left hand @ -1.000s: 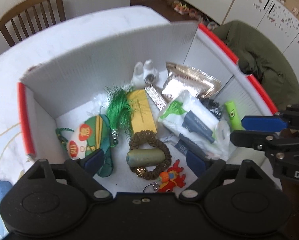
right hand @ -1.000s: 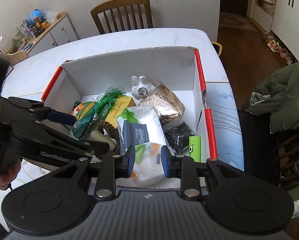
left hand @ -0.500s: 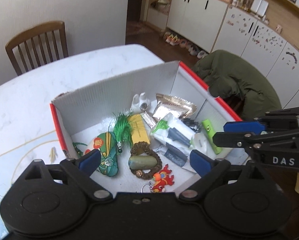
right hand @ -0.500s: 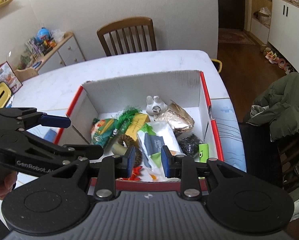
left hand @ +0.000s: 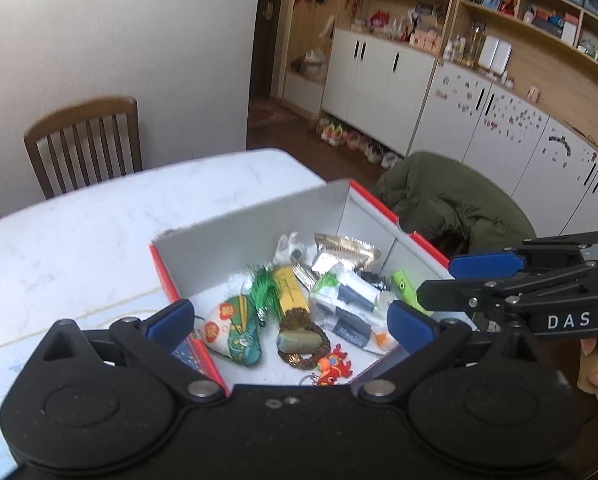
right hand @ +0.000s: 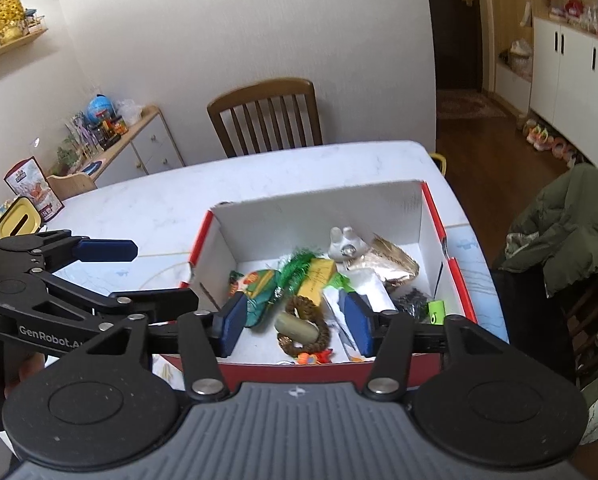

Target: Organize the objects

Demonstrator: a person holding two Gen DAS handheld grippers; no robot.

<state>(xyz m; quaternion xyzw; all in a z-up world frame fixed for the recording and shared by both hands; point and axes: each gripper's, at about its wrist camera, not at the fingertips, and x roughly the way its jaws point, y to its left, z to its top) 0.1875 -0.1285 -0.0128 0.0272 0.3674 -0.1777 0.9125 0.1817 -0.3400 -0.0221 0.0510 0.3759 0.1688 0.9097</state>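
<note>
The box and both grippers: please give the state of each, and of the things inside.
Cardboard box: open, on the table.
Left gripper: open, empty.
Right gripper: open, empty.
Bead bracelet: lying flat, around an olive stone.
White figurine: upright.
Gold foil bag: crumpled.

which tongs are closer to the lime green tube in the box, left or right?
Right. The right tongs hang open by the box corner holding the lime green tube; the left tongs, also open, sit toward the opposite end.

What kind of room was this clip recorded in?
Most likely a home dining area beside an entryway: a white table with a wooden chair, white cabinets with shoes lined up beneath, and cluttered shelves.
</note>
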